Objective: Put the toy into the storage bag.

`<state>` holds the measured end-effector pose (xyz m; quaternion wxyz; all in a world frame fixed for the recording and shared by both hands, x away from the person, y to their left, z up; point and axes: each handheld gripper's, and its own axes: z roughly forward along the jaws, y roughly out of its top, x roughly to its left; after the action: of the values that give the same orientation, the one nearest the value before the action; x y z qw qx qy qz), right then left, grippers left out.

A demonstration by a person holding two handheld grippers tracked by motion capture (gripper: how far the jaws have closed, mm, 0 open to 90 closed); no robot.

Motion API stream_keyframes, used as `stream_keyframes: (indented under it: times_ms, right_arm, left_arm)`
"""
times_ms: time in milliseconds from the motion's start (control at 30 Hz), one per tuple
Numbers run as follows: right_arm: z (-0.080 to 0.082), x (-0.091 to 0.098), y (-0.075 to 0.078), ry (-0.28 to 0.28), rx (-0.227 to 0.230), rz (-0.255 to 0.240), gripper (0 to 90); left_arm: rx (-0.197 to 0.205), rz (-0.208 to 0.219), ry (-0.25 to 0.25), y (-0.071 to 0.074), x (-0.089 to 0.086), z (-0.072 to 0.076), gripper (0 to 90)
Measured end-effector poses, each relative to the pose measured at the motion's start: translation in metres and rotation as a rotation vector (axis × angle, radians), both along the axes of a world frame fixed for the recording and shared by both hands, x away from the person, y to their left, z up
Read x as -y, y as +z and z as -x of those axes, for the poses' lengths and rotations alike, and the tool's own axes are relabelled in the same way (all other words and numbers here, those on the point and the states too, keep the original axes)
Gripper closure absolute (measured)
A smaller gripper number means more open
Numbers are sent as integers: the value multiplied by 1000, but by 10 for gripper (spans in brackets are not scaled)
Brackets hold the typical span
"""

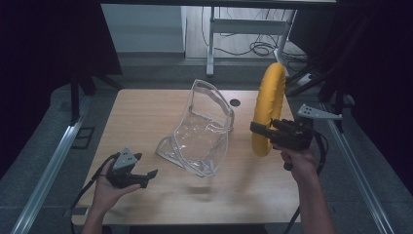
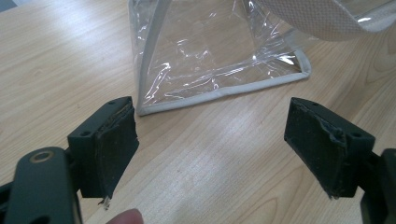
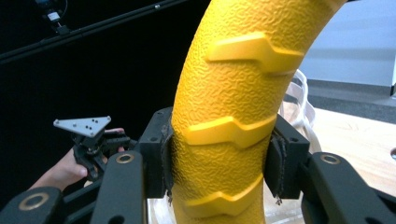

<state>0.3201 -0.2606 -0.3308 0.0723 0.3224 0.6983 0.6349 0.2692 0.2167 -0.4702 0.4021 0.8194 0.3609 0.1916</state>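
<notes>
Jaws of the right gripper are clamped on a yellow ring, holding it upright and edge-on above the table at about 3 o'clock. At about 12 o'clock from the left gripper, in its own view, a clear plastic bag lies just beyond the jaws, which stand wide apart over bare wood. That gripper sits near the table's 7 o'clock corner.
</notes>
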Motion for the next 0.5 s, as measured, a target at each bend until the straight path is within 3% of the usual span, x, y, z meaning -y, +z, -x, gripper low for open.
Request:
stream_keyframes:
  times_ms: [500]
  right_arm:
    - [-3, -19, 19, 8, 52, -37, 506]
  left_arm:
    - [3, -4, -3, -1, 0, -1, 171]
